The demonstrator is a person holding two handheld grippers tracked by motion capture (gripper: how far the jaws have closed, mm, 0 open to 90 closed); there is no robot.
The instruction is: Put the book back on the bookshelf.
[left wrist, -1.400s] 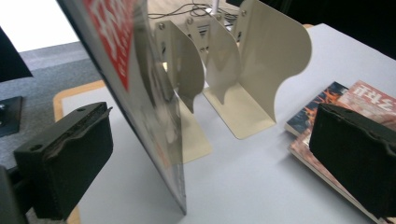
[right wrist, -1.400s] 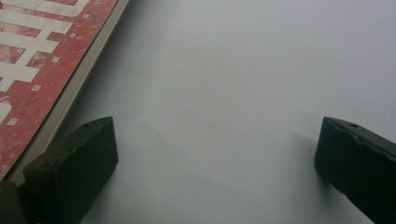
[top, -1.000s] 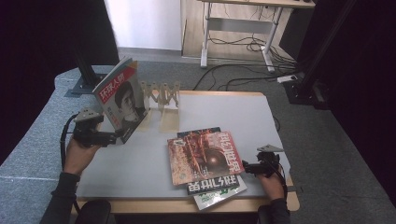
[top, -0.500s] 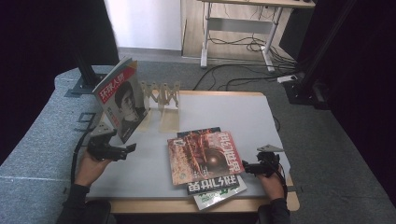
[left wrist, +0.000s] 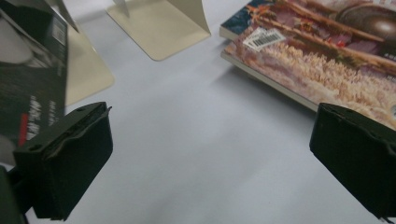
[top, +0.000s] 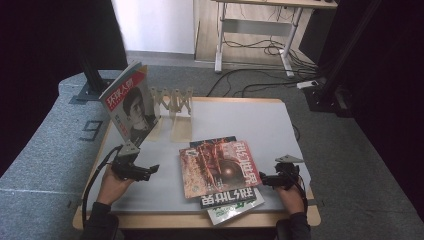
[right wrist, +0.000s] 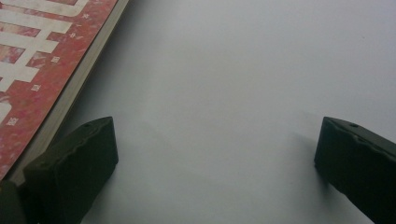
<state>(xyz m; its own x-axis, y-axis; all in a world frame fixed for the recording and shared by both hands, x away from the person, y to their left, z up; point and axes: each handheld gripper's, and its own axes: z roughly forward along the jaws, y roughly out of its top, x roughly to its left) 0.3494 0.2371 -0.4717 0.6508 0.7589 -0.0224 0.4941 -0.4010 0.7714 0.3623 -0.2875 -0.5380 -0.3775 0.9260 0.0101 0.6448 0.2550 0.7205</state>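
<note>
Left gripper [top: 150, 170] hovered low over the table [top: 260, 120], jaws wide apart, empty, pointing at the red magazine [top: 220, 167] atop the stack. Right gripper [top: 264, 179] also spread open, empty, just beside that magazine's right edge. Another magazine [top: 129, 102] stood upright in the rack [top: 172, 100].

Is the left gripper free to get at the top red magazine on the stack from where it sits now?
Probably yes. The left gripper is open, pointing toward the red magazine, with bare table between them and nothing in the way.
</note>
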